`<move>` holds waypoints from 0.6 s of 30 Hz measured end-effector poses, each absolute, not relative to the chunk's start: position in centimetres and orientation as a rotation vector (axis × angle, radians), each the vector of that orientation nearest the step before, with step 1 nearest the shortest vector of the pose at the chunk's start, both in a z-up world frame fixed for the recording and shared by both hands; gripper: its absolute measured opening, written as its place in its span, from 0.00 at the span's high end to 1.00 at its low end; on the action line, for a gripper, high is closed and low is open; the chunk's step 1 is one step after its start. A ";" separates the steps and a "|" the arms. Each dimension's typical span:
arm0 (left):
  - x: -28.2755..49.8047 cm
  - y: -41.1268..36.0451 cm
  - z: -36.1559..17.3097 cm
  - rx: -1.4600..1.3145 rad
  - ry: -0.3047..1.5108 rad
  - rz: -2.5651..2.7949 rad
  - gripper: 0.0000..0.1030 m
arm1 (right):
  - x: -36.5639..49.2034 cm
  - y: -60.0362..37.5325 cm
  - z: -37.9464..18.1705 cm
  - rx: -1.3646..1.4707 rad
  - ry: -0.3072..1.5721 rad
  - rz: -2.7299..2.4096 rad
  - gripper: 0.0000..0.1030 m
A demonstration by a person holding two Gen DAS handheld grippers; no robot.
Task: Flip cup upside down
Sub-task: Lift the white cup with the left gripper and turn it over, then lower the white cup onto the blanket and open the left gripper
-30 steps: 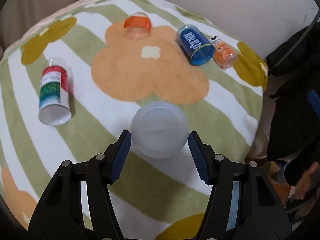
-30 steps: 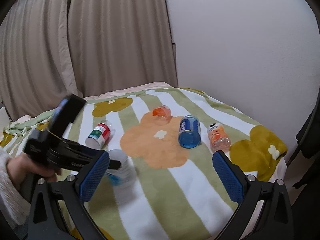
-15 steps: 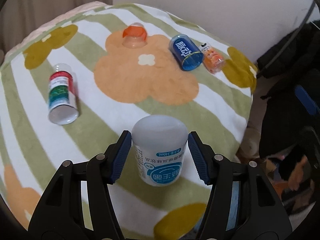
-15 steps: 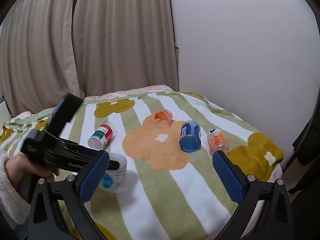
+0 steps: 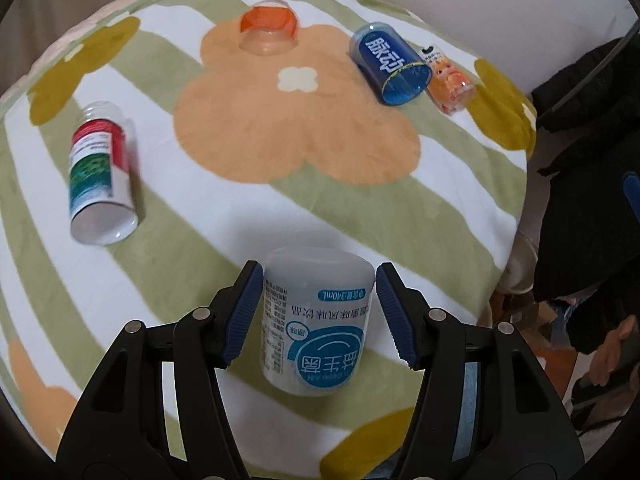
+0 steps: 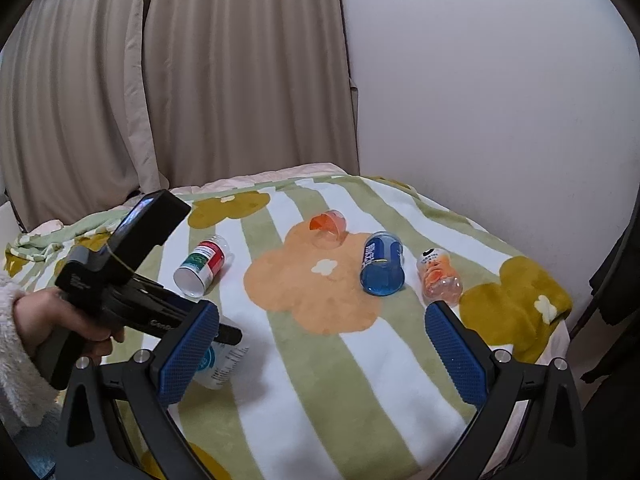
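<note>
A white cup with a blue label [image 5: 316, 328] stands upside down on the flowered blanket [image 5: 288, 200], its print inverted. My left gripper [image 5: 318, 312] straddles it, and its blue pads [image 5: 246, 312] sit close beside the cup's sides with a small gap showing on the right. In the right wrist view the same cup [image 6: 224, 360] shows below the left gripper [image 6: 224, 334], partly hidden by my right finger. My right gripper [image 6: 324, 354] is open and empty, held above the blanket.
Other cups lie on their sides: a red, green and white one [image 5: 100, 176], an orange one [image 5: 270, 28], a blue one [image 5: 390, 66] and a small orange printed one [image 5: 450, 80]. The blanket's edge drops off at the right. Dark clothing [image 5: 588, 184] hangs there.
The white cup has turned from base facing me to standing upside down on the blanket. My left gripper has pulled back and up. The right gripper has hardly moved.
</note>
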State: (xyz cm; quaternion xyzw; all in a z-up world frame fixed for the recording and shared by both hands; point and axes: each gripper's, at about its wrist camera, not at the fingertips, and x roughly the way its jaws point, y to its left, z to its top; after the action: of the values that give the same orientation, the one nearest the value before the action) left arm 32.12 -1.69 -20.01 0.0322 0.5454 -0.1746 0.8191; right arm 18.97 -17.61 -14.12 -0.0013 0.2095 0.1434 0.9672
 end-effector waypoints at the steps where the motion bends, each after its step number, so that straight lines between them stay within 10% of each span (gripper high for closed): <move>1: 32.4 -1.7 -20.3 0.066 1.167 -0.370 0.46 | 19.1 -17.8 -14.2 0.000 0.426 0.286 0.00; 10: 34.1 -2.3 -21.8 0.061 1.192 -0.340 0.44 | 19.5 -18.3 -14.6 0.013 0.446 0.277 0.00; 14: 33.8 -1.9 -21.3 0.067 1.177 -0.321 0.09 | 19.4 -18.4 -14.5 0.020 0.454 0.283 0.00; 18: 31.7 -0.4 -19.0 0.036 1.119 -0.312 0.05 | 20.0 -18.4 -14.0 0.053 0.493 0.341 0.00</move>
State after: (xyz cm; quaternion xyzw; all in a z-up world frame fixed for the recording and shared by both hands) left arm 31.69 -0.37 -18.95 0.0171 0.5284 -0.1475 0.8359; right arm 19.97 -18.39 -13.95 0.0259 0.2426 0.1679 0.9551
